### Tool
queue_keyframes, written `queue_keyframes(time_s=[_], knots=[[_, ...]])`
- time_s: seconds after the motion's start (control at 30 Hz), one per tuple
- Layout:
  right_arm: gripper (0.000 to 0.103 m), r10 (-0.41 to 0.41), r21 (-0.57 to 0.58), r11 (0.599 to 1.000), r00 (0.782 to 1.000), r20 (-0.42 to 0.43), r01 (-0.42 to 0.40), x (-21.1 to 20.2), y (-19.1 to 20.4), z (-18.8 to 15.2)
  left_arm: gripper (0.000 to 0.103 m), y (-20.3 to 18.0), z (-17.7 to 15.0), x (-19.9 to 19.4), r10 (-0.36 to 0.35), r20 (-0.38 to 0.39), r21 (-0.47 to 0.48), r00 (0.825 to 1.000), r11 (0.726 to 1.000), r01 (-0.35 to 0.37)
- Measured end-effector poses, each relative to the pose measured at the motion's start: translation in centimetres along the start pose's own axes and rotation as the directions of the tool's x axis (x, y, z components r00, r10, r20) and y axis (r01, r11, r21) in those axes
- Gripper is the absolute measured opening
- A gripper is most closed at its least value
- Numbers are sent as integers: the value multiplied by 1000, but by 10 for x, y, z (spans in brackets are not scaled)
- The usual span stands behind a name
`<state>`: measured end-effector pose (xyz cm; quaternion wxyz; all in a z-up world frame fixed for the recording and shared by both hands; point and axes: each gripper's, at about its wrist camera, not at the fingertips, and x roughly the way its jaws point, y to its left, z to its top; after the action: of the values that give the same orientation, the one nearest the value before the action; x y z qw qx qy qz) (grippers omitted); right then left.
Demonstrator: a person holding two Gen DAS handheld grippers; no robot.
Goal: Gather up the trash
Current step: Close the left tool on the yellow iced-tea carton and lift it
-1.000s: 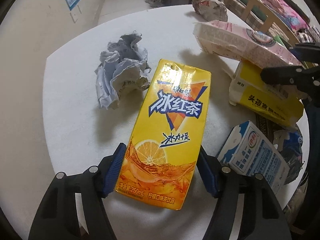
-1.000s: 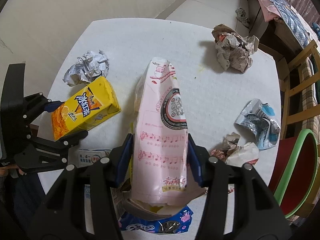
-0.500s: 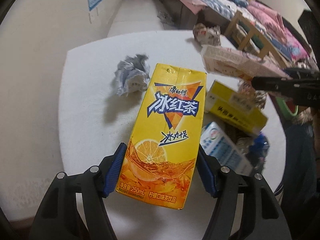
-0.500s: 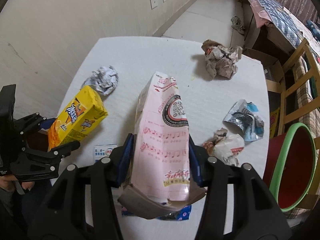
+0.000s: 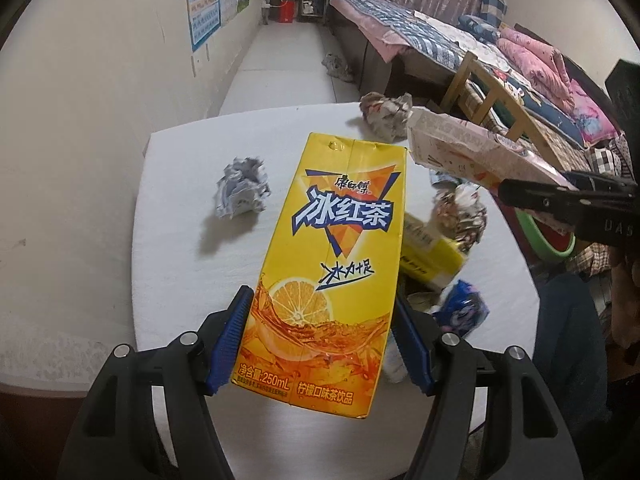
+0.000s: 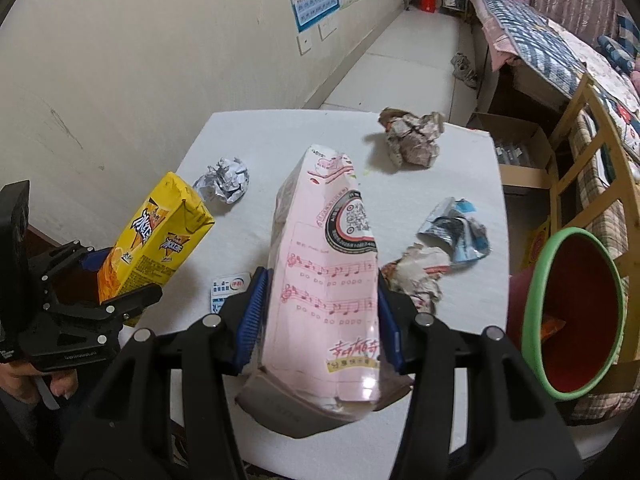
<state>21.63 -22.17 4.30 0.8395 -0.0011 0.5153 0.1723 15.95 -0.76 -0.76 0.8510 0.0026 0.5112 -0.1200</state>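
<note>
My left gripper [image 5: 320, 340] is shut on a yellow iced-tea carton [image 5: 332, 264] and holds it well above the white table [image 5: 180, 272]; the carton also shows in the right wrist view [image 6: 156, 240]. My right gripper [image 6: 318, 316] is shut on a pink box [image 6: 332, 280] printed with music notes, held above the table; the box also shows in the left wrist view [image 5: 472, 152]. A red bin with a green rim [image 6: 576, 316] stands right of the table.
On the table lie a grey paper ball [image 6: 222, 180], a brown paper ball [image 6: 414, 136], a blue-white wrapper [image 6: 456, 232], a crumpled wrapper [image 6: 418, 276], a small milk carton [image 6: 228, 284], a yellow box [image 5: 432, 256] and a blue packet [image 5: 460, 312]. A wooden chair [image 6: 592, 152] stands at right.
Both grippers have risen higher above the table with the carton and the pink box in them. The table looks smaller and more of the room shows.
</note>
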Motion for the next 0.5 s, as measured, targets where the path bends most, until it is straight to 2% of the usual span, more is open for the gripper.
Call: queue_keyframes(time_s=[0.33, 0.5], knots=[[49, -45, 50, 998, 998, 48, 43, -31, -45, -20, 64, -47, 18, -7, 5, 30, 20, 1000, 1000, -5], [49, -75, 96, 993, 995, 68, 68, -46, -77, -30, 64, -84, 30, -3, -23, 28, 74, 999, 997, 21]])
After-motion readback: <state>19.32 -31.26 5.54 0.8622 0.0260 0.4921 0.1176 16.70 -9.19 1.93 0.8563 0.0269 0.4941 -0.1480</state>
